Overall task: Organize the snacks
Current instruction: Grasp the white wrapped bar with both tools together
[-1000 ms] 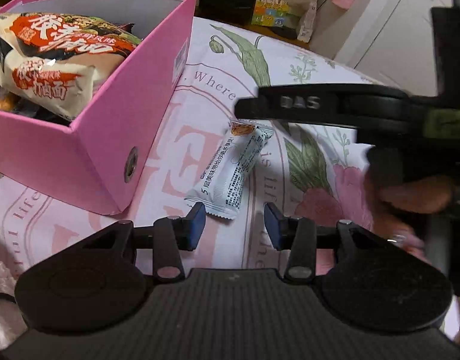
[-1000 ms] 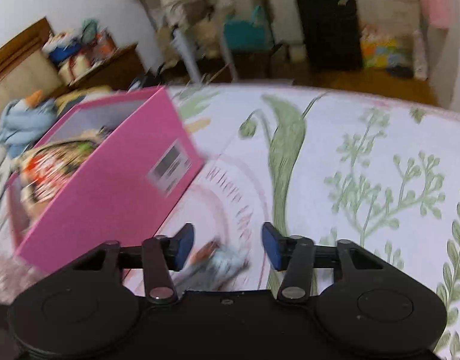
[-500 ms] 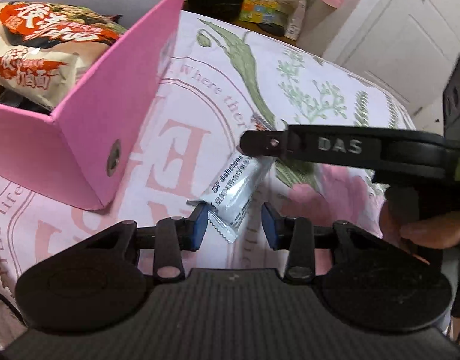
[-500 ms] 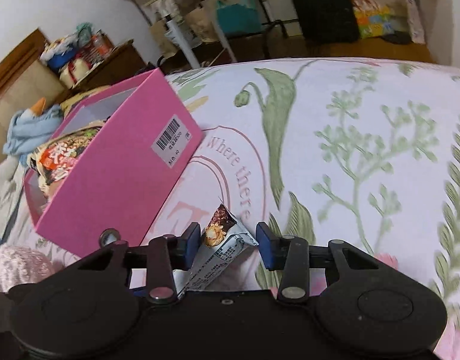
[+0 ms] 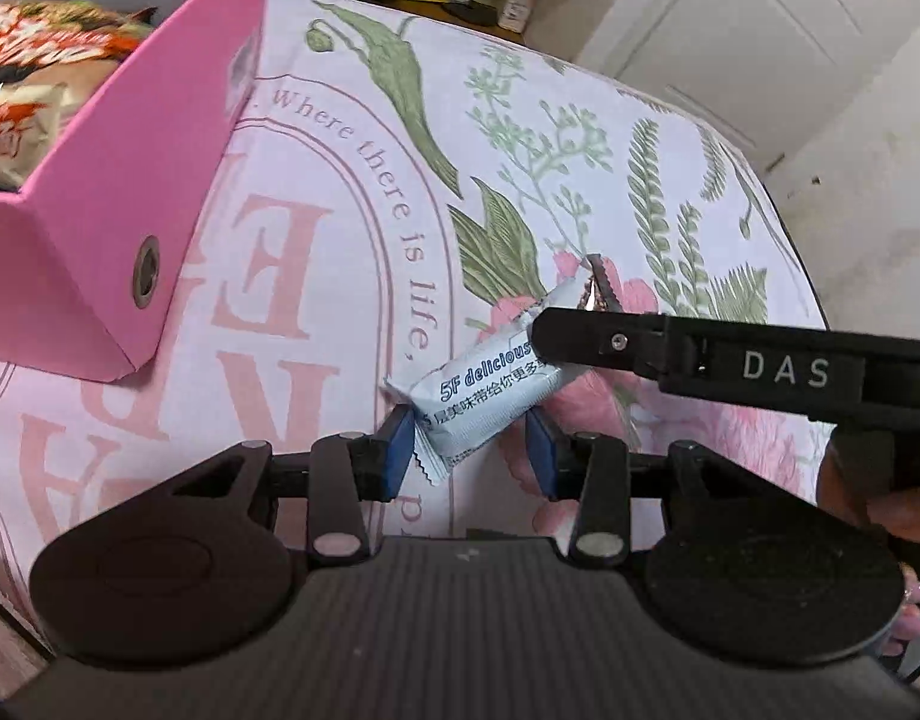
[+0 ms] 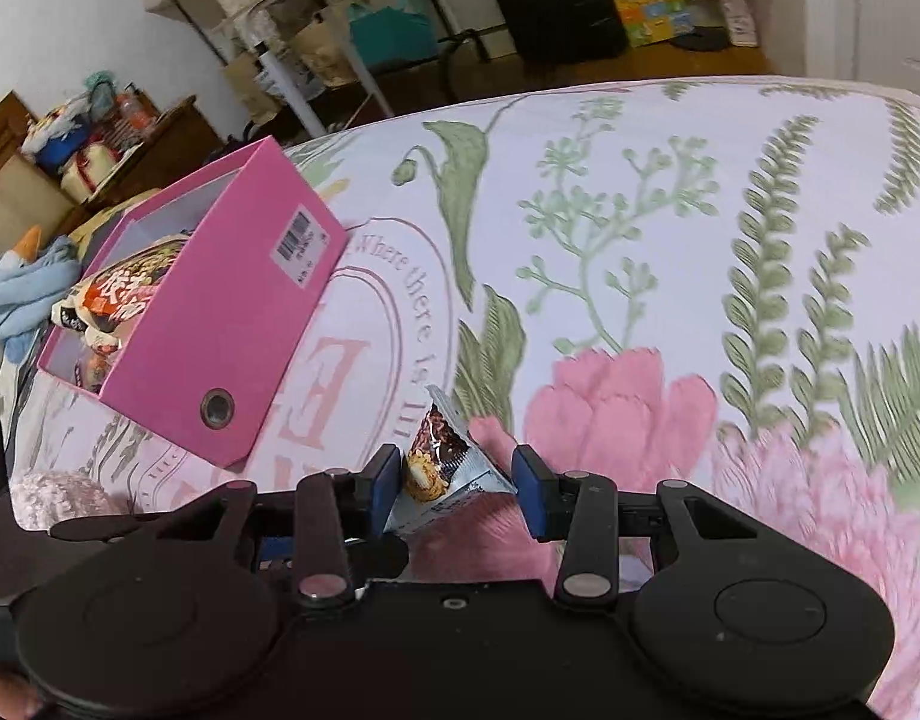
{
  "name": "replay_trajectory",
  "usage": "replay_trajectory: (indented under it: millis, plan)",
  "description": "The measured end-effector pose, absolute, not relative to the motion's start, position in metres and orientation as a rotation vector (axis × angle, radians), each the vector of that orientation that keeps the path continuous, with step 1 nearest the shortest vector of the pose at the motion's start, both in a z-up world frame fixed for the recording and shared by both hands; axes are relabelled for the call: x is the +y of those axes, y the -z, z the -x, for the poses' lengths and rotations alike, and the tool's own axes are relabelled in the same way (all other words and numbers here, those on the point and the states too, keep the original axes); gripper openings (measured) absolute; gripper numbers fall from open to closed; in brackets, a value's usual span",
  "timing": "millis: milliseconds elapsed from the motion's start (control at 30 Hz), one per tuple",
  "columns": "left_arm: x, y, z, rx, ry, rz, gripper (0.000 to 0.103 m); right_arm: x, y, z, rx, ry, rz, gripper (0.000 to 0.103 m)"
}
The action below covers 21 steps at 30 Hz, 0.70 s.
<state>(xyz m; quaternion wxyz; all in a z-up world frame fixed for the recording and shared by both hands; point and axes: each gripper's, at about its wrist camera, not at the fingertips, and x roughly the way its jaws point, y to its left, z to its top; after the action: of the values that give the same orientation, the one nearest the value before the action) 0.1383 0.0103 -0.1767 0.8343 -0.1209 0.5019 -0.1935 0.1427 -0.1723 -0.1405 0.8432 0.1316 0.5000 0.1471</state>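
One bar left to box, and you have it off the cloth

Your right gripper (image 6: 453, 483) has just been narrowing and now pinches the picture end of the snack bar (image 5: 490, 396); your left gripper (image 5: 469, 450) has the bar's near end between its barely parted pads, though real pressure there is unclear. The pink box (image 6: 219, 324), far left on the floral cloth (image 6: 670, 228), already holds noodle packets (image 6: 123, 294). Left, I judge: carry the bar over and drop it in.
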Motion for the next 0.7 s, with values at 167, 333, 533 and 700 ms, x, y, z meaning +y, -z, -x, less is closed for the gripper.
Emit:
replay_trajectory:
  millis: [167,333,533,700]
  plan:
    - [0.007,0.179,-0.140,1.067,0.423,0.238,0.042,-0.182,0.152,-0.138,1.074,-0.247,-0.309,0.049]
    - [0.002,0.183,-0.142,1.062,0.457,0.230,0.042,-0.184,0.156,-0.137,1.063,-0.246,-0.323,0.051]
    - [0.002,0.184,-0.143,1.067,0.498,0.284,0.042,-0.184,0.154,-0.134,1.072,-0.224,-0.344,0.053]
    - [0.004,0.181,-0.143,1.079,0.526,0.314,0.042,-0.181,0.151,-0.127,1.106,-0.188,-0.364,0.062]
